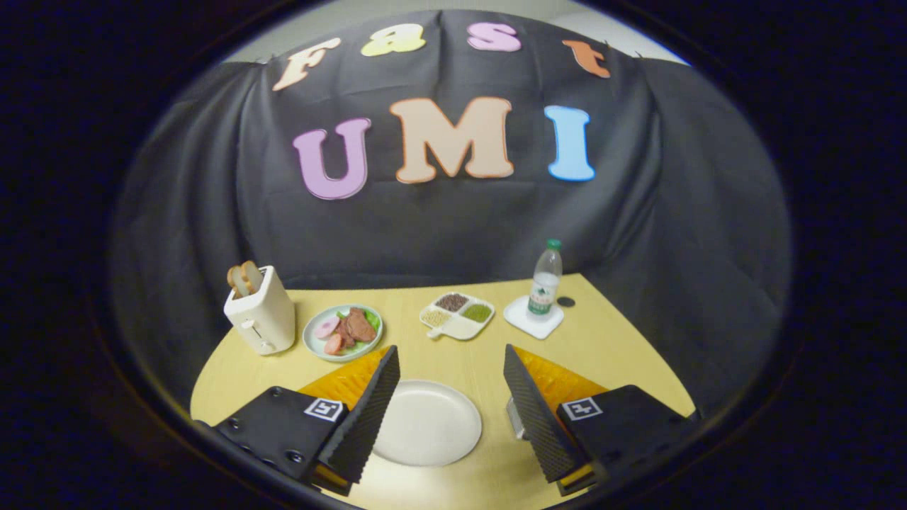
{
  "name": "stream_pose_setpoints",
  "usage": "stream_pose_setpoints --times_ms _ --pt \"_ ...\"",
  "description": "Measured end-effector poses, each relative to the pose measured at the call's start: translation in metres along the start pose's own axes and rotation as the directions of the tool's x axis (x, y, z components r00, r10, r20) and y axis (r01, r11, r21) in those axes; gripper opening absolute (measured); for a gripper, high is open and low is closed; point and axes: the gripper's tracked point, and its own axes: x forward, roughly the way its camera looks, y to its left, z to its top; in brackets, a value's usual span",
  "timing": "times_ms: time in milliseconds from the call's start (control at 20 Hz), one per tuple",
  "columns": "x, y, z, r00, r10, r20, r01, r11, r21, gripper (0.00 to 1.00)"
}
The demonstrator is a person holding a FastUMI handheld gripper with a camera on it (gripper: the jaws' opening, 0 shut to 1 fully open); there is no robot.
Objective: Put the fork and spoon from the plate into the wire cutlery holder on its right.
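Two fingers of the gripper stand wide apart with nothing between them but the white plate, which sits on the yellow table and looks bare: no fork or spoon can be made out on it. A small silvery thing just beside the right finger may be part of the wire cutlery holder, though the finger hides most of it, so I cannot be sure. To do this step well, I judge the view should first tilt down to confirm where the cutlery lies. Open table lies ahead of the fingertips; beyond it stand the toaster, a plate of food, a divided dish and a bottle on its coaster, well apart from the work
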Motion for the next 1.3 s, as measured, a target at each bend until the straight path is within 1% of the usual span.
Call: stream_pose_setpoints --times_ms 50,150,300,500,1300 --pt "-0.002 0.005 0.006 0.998 0.024 0.058 -0.023 1.0 -0.009 0.96" --pt "-0.007 0.014 0.017 0.983 0.07 0.168 -0.07 0.998 -0.004 0.96" --pt "-0.018 0.015 0.021 0.965 0.093 0.246 -0.087 0.996 -0.035 0.96" --pt "-0.027 0.015 0.018 0.961 0.098 0.26 -0.08 0.994 -0.081 0.96" --pt "-0.037 0.024 0.022 0.964 0.078 0.256 -0.067 0.996 -0.051 0.96"
